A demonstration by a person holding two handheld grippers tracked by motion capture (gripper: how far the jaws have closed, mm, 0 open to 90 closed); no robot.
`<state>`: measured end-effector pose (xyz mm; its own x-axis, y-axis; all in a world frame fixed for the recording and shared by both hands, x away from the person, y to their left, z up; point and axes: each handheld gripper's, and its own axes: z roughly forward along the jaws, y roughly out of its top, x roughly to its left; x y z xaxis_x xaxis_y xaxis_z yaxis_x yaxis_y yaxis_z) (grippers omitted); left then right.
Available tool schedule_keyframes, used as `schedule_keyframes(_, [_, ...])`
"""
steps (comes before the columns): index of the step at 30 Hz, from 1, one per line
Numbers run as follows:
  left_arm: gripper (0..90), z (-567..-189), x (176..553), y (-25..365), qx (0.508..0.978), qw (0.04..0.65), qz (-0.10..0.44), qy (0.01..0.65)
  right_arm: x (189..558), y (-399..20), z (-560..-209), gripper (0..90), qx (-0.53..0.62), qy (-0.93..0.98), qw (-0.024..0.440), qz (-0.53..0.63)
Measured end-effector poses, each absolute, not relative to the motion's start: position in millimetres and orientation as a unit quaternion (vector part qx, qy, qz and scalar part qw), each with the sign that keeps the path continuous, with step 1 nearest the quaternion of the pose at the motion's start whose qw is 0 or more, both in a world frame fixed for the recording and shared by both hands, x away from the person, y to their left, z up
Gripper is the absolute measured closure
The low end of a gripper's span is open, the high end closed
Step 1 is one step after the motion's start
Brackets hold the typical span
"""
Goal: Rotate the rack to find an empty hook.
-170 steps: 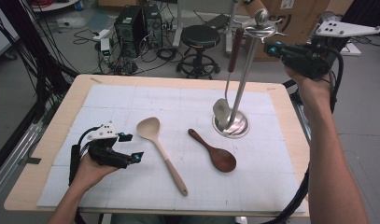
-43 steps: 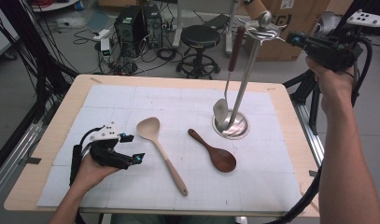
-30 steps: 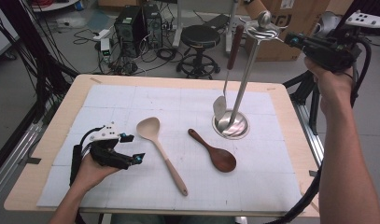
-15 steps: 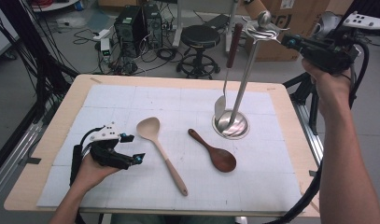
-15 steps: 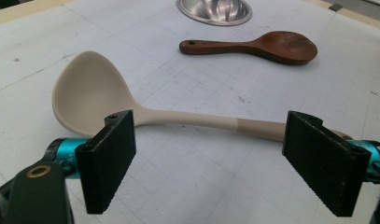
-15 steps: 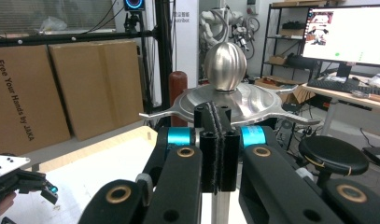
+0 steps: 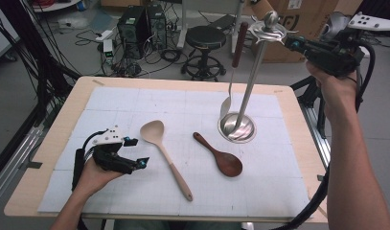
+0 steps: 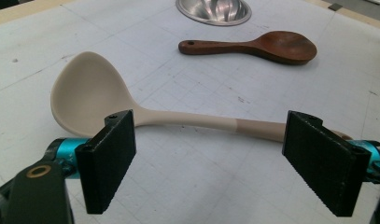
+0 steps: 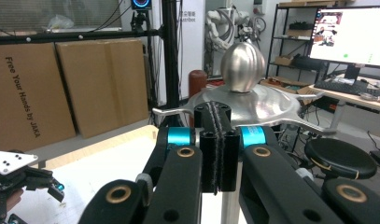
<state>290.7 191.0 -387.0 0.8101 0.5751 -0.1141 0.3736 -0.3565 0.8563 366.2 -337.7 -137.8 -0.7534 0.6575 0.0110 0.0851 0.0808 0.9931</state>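
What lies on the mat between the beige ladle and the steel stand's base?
The dark wooden spoon lies between the beige ladle and the stand's base, touching neither; the high view shows this.

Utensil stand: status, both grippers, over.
Right gripper shut at stand top disc. Left gripper open, resting by beige spoon. Brown spoon lies clear. Nothing blocking.

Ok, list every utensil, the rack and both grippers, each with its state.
Beige silicone ladle: lying flat on the mat.
Dark wooden spoon: lying flat.
Steel utensil rack: standing tilted.
Metal spatula with brown handle: hanging from the rack.
Left gripper: open, empty.
Right gripper: shut beside the rack's top.
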Motion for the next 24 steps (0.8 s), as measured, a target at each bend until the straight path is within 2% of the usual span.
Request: schedule_keyframes(24, [18.2,-386.8,290.6,191.2,0.818,0.486,0.104,0.289,366.0,-322.4,-138.2,90.0,0.251,0.705,0.217,0.626])
